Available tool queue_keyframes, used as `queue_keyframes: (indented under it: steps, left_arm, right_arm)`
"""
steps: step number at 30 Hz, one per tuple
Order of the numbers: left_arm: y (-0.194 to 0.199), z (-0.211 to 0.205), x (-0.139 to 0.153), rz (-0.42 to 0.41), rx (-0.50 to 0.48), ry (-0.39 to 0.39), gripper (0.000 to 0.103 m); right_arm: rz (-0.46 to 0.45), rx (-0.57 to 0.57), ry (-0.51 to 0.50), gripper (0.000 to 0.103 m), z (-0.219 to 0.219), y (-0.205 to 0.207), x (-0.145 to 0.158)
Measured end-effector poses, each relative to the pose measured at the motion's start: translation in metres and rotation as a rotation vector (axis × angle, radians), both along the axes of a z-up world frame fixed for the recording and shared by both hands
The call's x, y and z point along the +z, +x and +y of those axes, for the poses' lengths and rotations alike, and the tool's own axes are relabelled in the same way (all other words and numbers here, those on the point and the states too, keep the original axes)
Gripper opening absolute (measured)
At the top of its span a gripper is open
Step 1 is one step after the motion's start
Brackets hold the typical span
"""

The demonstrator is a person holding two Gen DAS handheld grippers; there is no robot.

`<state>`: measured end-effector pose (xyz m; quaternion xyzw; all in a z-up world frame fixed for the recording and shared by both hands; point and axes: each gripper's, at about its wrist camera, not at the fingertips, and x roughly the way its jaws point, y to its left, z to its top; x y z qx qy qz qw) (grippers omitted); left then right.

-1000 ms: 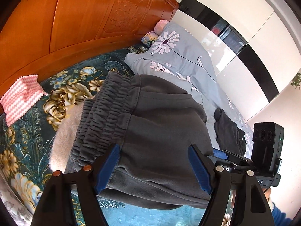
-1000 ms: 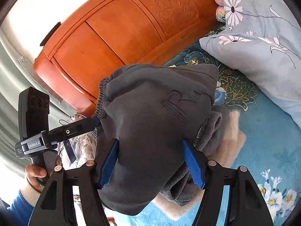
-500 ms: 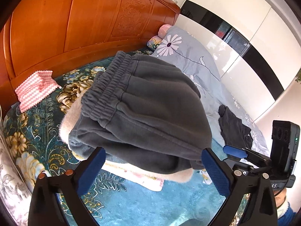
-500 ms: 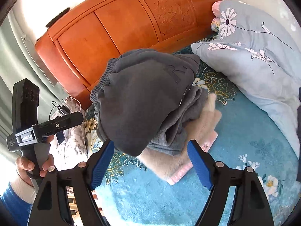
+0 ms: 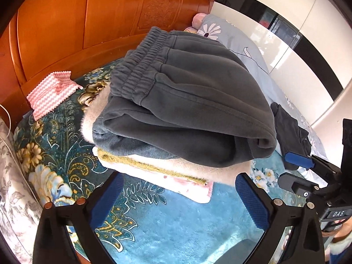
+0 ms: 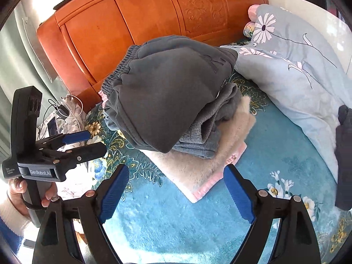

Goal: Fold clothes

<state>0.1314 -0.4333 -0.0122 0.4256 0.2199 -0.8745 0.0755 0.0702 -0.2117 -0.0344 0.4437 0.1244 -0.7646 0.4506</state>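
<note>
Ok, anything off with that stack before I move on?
The dark grey sweatpants sit askew on the stack: their folded end overhangs the grey garment and fluffy pink blanket below. Both grippers are open, clear of it.

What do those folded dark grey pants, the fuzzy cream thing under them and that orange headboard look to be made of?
Dark grey pants: likely thick cotton fleece, matte, with a gathered elastic waistband and soft rounded folds.
Fuzzy cream garment: plush or faux fur, judging by the fluffy nap and pink edge.
Headboard: wood, glossy orange varnish, carved panels.
</note>
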Motion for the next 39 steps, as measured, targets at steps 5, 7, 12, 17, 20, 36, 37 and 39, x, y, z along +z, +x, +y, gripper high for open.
queue_keyframes:
  steps: [5, 7, 12, 17, 20, 36, 37, 39]
  left_arm:
    - [0.0, -0.002, -0.001, 0.014, 0.016, 0.0, 0.103]
    - [-0.001, -0.001, -0.002, 0.02, 0.013, 0.005, 0.103]
    - [-0.005, 0.003, -0.005, 0.008, 0.017, -0.02, 0.103]
    - [-0.006, 0.005, -0.006, -0.004, 0.046, -0.063, 0.103]
    - [-0.007, 0.003, -0.007, -0.005, 0.054, -0.061, 0.103]
    - [-0.011, 0.005, -0.014, -0.03, 0.1, -0.102, 0.103]
    - [-0.012, 0.006, -0.014, -0.03, 0.1, -0.108, 0.103]
    - [-0.014, 0.007, -0.013, -0.032, 0.096, -0.115, 0.103]
  right_arm:
    - [0.021, -0.011, -0.003, 0.088, 0.0, 0.003, -0.001]
    - [0.028, -0.013, -0.004, 0.088, 0.0, 0.004, -0.001]
    - [0.041, 0.004, 0.007, 0.088, -0.003, 0.008, -0.003]
    - [0.04, 0.012, 0.027, 0.088, -0.007, 0.009, -0.007]
    - [0.034, 0.01, 0.035, 0.088, -0.009, 0.008, -0.009]
    - [-0.044, -0.03, 0.05, 0.088, -0.018, 0.0, -0.018]
    - [-0.041, -0.026, 0.054, 0.088, -0.019, 0.001, -0.018]
    - [-0.028, -0.017, 0.064, 0.088, -0.022, 0.001, -0.017]
